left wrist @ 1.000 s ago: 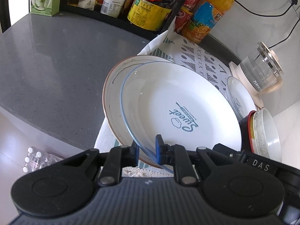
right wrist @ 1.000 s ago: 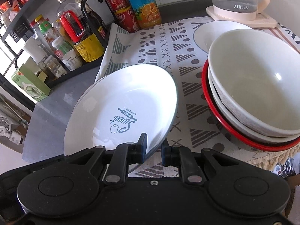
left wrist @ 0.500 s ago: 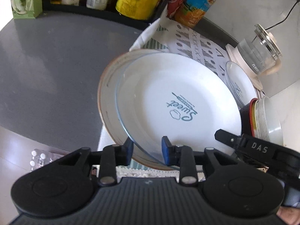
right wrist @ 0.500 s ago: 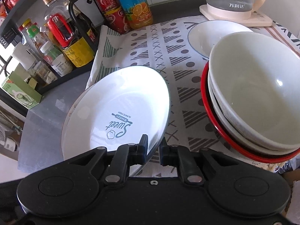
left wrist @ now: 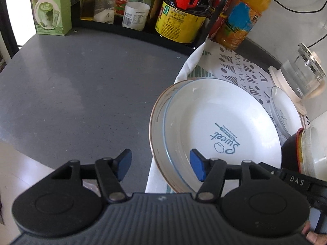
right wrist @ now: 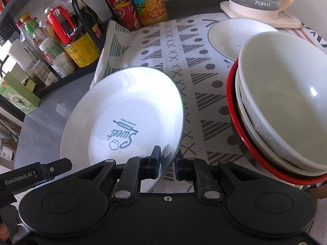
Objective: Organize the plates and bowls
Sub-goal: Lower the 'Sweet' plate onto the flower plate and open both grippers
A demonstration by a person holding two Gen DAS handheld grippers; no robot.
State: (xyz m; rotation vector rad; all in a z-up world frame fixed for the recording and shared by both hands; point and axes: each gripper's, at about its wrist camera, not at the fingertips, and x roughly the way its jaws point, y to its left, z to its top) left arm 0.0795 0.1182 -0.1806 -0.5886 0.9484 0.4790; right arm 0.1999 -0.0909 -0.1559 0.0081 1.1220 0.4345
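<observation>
Now "Sweet" plate (right wrist: 126, 118) tilted leftward

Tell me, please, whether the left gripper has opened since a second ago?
Yes. The left gripper, then shut on the rim of the Sweet plate, now stands wide open, and its left pad has swung out over the grey counter.

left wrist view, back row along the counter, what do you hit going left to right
green matcha box → oil bottle → white-labelled bottle → big yellow-labelled dark bottle → orange juice bottle → glass kettle
</observation>
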